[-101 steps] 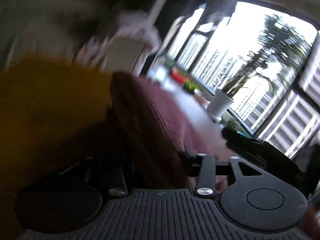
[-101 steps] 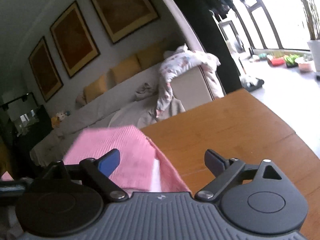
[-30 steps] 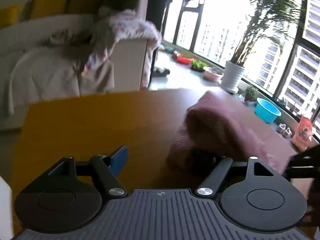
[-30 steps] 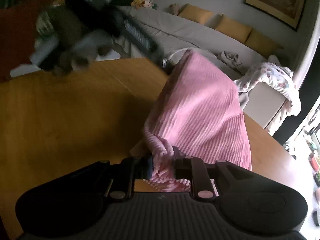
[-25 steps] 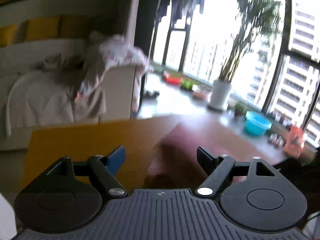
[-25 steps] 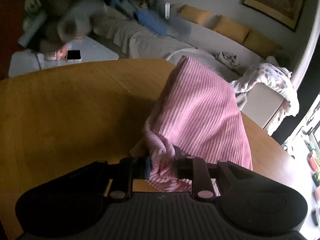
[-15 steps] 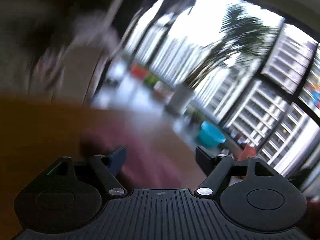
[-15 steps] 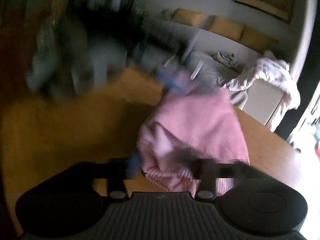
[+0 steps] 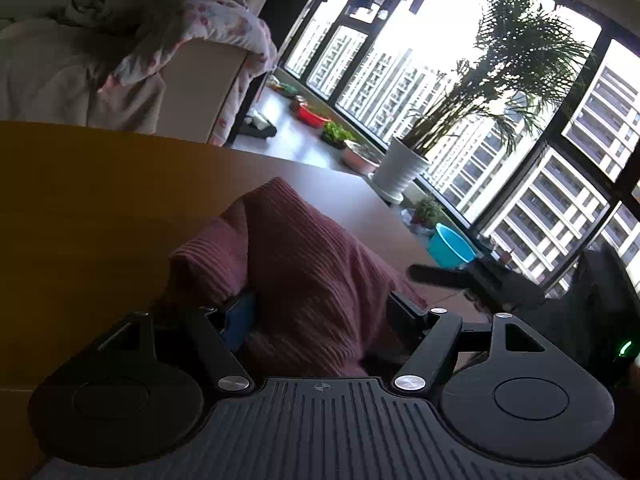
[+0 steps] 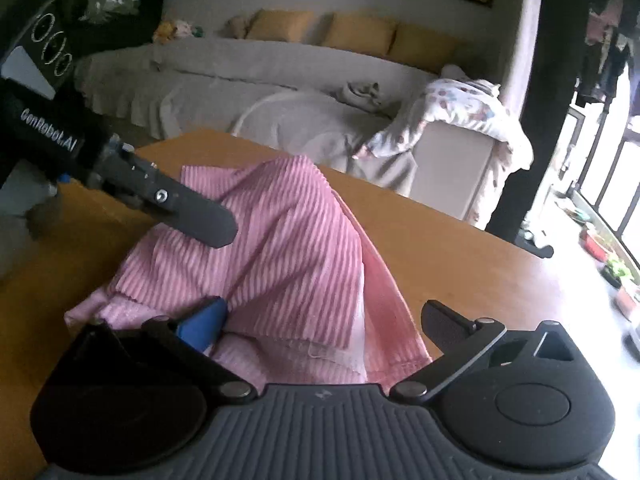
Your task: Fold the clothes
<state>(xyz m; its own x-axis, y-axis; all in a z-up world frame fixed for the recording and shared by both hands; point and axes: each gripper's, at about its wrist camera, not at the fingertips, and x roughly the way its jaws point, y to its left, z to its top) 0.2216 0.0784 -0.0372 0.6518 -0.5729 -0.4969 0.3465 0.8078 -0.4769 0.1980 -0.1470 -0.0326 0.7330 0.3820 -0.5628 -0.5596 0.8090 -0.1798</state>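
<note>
Pink ribbed garment [image 10: 288,248] sits bunched in a loose, half-folded heap on the wooden table [image 10: 460,264], pale inner layer showing at its near edge. It looks dark maroon against the window light in the left wrist view, near part hidden behind the tool body. Right gripper [image 10: 324,320] has jaws spread wide, cloth lying loose between them. Left gripper [image 9: 320,312] likewise spread, straddling the heap, nothing pinched.

Daylight floods through the windows [image 9: 500,100] ahead of my left tongs, blown out white; the table [image 9: 100,200] sits backlit and dim. My right view is evenly lit, slightly soft. Fisheye bending, dark corners throughout.
</note>
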